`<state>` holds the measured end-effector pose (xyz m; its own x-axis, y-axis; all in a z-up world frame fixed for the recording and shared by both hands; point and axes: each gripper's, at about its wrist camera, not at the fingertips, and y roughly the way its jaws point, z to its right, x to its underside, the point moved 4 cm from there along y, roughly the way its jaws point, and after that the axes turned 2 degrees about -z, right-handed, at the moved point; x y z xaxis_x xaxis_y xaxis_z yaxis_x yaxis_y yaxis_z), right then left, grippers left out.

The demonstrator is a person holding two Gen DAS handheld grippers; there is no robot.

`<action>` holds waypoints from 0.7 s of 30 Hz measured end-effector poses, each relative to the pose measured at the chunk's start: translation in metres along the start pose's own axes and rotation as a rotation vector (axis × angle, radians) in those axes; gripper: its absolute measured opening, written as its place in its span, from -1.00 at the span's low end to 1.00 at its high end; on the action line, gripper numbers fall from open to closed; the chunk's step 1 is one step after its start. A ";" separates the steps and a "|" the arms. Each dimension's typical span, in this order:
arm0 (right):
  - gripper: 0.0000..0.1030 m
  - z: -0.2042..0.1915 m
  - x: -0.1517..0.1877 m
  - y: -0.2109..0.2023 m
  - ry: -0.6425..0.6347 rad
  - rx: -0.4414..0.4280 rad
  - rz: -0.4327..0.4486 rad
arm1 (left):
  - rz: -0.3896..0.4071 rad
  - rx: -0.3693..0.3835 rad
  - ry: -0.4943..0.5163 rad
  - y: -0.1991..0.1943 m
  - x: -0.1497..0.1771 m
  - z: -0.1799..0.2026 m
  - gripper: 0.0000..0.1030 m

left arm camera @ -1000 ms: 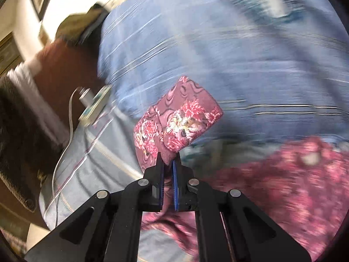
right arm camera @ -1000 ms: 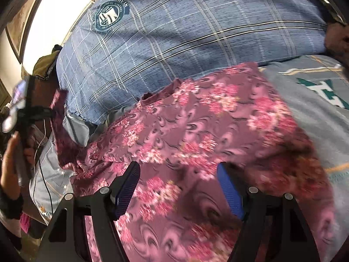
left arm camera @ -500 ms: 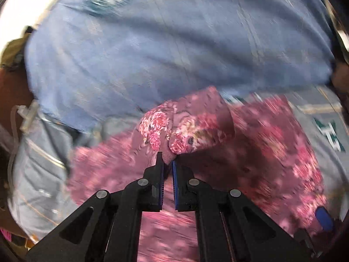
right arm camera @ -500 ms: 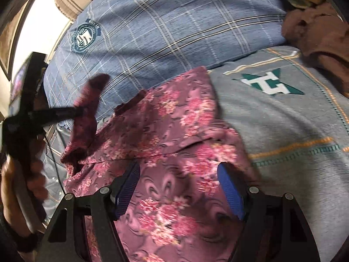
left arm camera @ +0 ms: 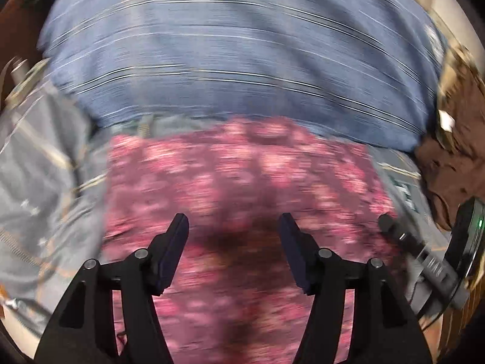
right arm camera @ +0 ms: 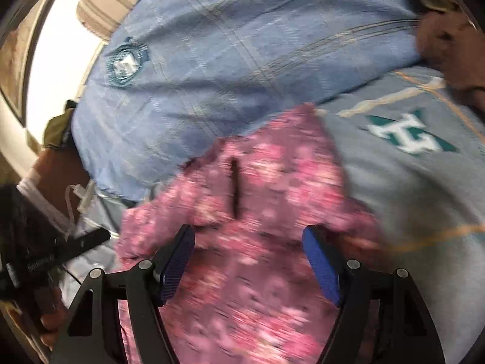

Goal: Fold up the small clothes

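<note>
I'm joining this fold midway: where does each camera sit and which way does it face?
Left wrist: sits on the left gripper, jaws opening, empty, angled down at the floral garment; right gripper at right edge.
Right wrist: sits on the right gripper, jaws opening, empty, facing the garment; a hand lower left.
Shared: garment, blue plaid pillow.

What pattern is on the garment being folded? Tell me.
Pink flowers on maroon; the garment shows best in the right wrist view.
</note>
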<state>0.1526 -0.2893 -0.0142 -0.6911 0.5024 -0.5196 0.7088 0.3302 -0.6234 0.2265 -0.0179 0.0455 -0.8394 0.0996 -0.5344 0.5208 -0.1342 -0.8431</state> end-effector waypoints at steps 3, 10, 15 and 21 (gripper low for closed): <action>0.56 -0.013 -0.010 0.034 -0.016 0.024 -0.041 | 0.009 -0.032 -0.066 -0.005 0.005 -0.038 0.18; 0.41 -0.021 -0.020 0.089 -0.006 0.083 -0.053 | 0.012 0.093 -0.270 -0.020 0.002 -0.093 0.18; -0.95 -0.052 -0.032 0.074 -0.101 -0.053 -0.051 | -0.038 0.226 -0.384 -0.006 0.001 -0.098 0.18; -0.95 -0.069 -0.063 0.021 -0.103 -0.154 0.061 | -0.148 0.426 -0.574 0.030 0.015 -0.084 0.19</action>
<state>0.2207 -0.2590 0.0454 -0.6516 0.4433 -0.6155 0.7574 0.4243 -0.4963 0.2424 0.0624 0.0071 -0.9068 -0.3701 -0.2019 0.3875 -0.5429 -0.7451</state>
